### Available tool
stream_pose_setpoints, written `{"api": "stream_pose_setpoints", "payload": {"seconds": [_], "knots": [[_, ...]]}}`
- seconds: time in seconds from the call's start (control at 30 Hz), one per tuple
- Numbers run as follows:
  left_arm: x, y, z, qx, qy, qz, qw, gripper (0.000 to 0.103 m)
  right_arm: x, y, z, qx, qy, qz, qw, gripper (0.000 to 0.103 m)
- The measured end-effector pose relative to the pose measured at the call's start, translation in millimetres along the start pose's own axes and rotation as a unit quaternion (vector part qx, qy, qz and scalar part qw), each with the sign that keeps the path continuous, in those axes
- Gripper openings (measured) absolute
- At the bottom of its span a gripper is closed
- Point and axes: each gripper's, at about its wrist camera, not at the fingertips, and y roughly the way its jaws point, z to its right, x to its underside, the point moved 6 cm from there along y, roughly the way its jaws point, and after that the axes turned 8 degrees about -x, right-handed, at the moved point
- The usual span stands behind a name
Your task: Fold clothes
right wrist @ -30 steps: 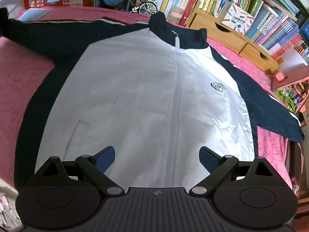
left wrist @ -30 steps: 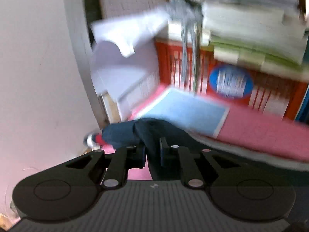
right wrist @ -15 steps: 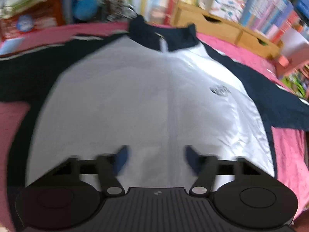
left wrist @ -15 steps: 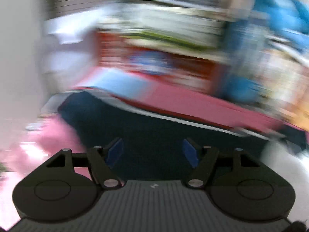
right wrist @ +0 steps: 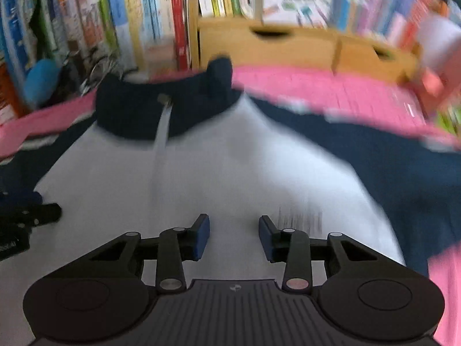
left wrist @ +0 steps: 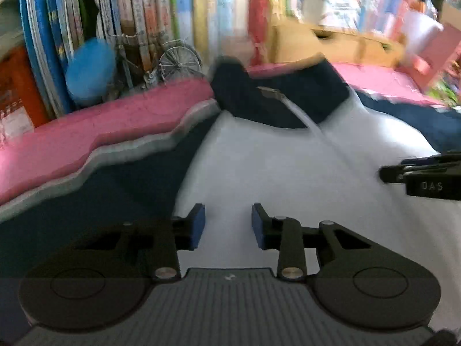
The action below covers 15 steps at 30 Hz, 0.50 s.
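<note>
my left gripper [left wrist: 227, 225] and right gripper [right wrist: 234, 238], jaws parted and empty, hover over the jacket [right wrist: 230, 173] spread flat on the pink mat [right wrist: 331, 92]; i'd pinch one layer only.

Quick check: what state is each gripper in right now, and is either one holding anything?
Left gripper: open, holding nothing, over the white front of the jacket.
Right gripper: open, holding nothing, also over the jacket's white front.
</note>
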Motion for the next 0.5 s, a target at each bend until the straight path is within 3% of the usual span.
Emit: {"api": "stream_pose_setpoints", "payload": {"seconds": [0.07,0.13,0.17,0.23,0.3,0.37,0.5], "knots": [[-16,21,-12,-0.039,0.0,0.012,0.9992,0.035,-26,23,7,0.009,-0.015,0.015,1.0,0.039],[-29,39,-26,-0.065,-0.021,0.011,0.9976,0.045,-46,37,28,0.021,-0.004,0.02,1.0,0.038],[-35,47,-33,-0.077,-0.035,0.01,0.9964,0.045,-56,44,38,0.027,0.002,0.023,0.999,0.039],[-44,59,-47,-0.105,-0.06,0.003,0.9927,0.048,-76,58,58,0.039,0.013,0.029,0.999,0.047],[-51,59,-53,-0.106,-0.09,-0.016,0.9902,0.045,-95,72,78,0.05,0.023,0.034,0.998,0.049],[-54,39,-53,-0.089,-0.111,0.002,0.9899,0.042,-100,56,73,0.049,0.005,0.052,0.997,0.048],[-35,1,-31,-0.06,-0.089,0.019,0.994,0.052,-70,6,24,-0.063,-0.092,0.103,0.988,0.055]]}}
